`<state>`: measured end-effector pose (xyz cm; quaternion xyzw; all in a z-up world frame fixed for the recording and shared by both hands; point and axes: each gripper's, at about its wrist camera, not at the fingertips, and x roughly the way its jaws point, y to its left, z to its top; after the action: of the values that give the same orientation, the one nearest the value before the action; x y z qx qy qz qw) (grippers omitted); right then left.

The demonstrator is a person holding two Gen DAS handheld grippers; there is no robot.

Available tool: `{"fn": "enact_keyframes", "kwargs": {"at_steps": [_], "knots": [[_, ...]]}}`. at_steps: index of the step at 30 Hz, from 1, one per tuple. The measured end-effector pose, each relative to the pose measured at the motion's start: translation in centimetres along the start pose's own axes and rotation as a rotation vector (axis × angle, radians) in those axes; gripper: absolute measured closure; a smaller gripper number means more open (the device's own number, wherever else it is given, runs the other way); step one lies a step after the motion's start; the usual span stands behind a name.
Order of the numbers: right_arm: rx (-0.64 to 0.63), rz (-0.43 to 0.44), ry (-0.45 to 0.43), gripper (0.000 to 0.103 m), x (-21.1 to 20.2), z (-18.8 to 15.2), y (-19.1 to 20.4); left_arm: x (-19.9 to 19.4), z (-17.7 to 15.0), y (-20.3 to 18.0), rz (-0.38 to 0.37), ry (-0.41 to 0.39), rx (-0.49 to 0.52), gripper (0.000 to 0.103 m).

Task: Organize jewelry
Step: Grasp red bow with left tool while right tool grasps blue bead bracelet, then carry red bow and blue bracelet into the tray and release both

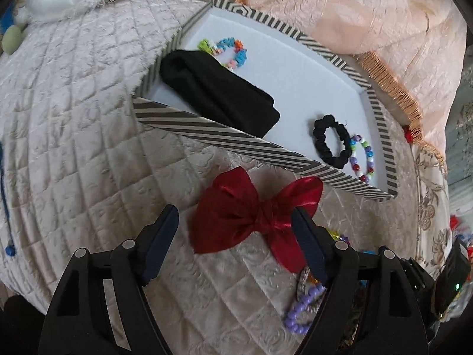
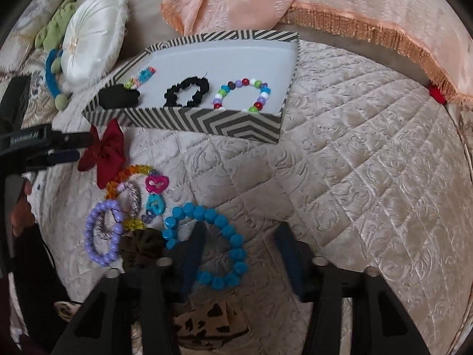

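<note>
Because the red satin bow lies loose on the quilted bed cover just outside the striped box, I bring my left tool over it with both fingers spread, one on either side of the bow, released and gripping nothing yet. It is a glossy dark-red ribbon bow, two puffed loops pinched by a knot in the middle, soft and light, so I judge it should be pinched at the knot instead of a loop. From the right wrist view it sits near the box's front wall, with the left tool's tips reaching it from the side.

My right tool is also parted and empty, poised above the blue bead bracelet, which looks like the next thing for that hand; one finger overlaps the ring of beads in the view, though I cannot tell if it touches.

Beside that bracelet is the unsorted heap: a lilac bead bracelet, an orange bead strand, and pink and turquoise charms, all tangled close together.

Inside the box, already put away, lie a black folded cloth, a small colourful bracelet, a black scrunchie and a multicoloured bead bracelet touching it. A peach fringed cloth lies behind the box
</note>
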<state>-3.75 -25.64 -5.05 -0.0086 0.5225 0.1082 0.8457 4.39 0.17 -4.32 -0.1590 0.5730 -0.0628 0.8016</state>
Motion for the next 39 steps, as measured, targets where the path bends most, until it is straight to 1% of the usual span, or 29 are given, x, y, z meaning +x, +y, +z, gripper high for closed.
{"fn": "enact_keyframes", "kwargs": {"at_steps": [1, 2, 3, 4, 5, 7, 8, 9, 14, 21, 24, 32, 39], "knots": [[-0.009, -0.003, -0.007, 0.069, 0.0, 0.0, 0.1, 0.5, 0.0, -0.1, 0.002, 0.009, 0.002, 0.024], [-0.010, -0.001, -0.013, 0.077, 0.0, 0.1, 0.1, 0.7, -0.1, -0.3, 0.009, 0.005, 0.008, 0.024], [-0.007, 0.008, -0.018, 0.091, -0.1, 0.2, 0.0, 0.7, -0.2, -0.4, 0.013, -0.011, 0.020, 0.030], [-0.005, 0.013, -0.023, 0.095, -0.2, 0.3, -0.1, 0.6, -0.3, -0.6, 0.012, -0.025, 0.032, 0.054], [-0.007, 0.011, -0.030, 0.095, -0.4, 0.3, -0.1, 0.5, -0.4, -0.8, 0.018, -0.024, 0.047, 0.060], [-0.010, 0.019, -0.045, 0.095, -0.8, 0.5, 0.1, 0.2, -0.3, -0.9, -0.026, -0.016, 0.048, 0.084], [-0.006, 0.028, -0.057, 0.095, -1.2, 0.6, 0.1, 0.1, -0.2, -1.1, -0.023, -0.017, 0.052, 0.085], [-0.004, 0.030, -0.068, 0.095, -1.6, 0.7, 0.1, -0.3, -0.2, -1.2, -0.012, -0.029, 0.064, 0.091], [0.002, 0.058, -0.140, 0.095, -4.4, 1.5, 0.8, -2.5, -0.3, -1.3, -0.048, -0.059, 0.064, 0.091], [-0.006, 0.056, -0.203, 0.095, -7.2, 2.8, 1.7, -6.1, -0.2, -2.2, -0.056, -0.127, 0.088, 0.091], [-0.005, 0.060, -0.224, 0.095, -8.1, 3.5, 1.8, -7.1, 0.0, -2.7, -0.045, -0.152, 0.100, 0.091], [-0.006, 0.060, -0.270, 0.095, -9.6, 6.0, 1.7, -8.1, 1.8, -3.6, -0.012, -0.191, 0.128, 0.091], [-0.008, 0.042, -0.259, 0.095, -8.0, 9.0, 1.1, -7.1, 4.4, -5.1, 0.032, -0.208, 0.160, 0.091]]}}
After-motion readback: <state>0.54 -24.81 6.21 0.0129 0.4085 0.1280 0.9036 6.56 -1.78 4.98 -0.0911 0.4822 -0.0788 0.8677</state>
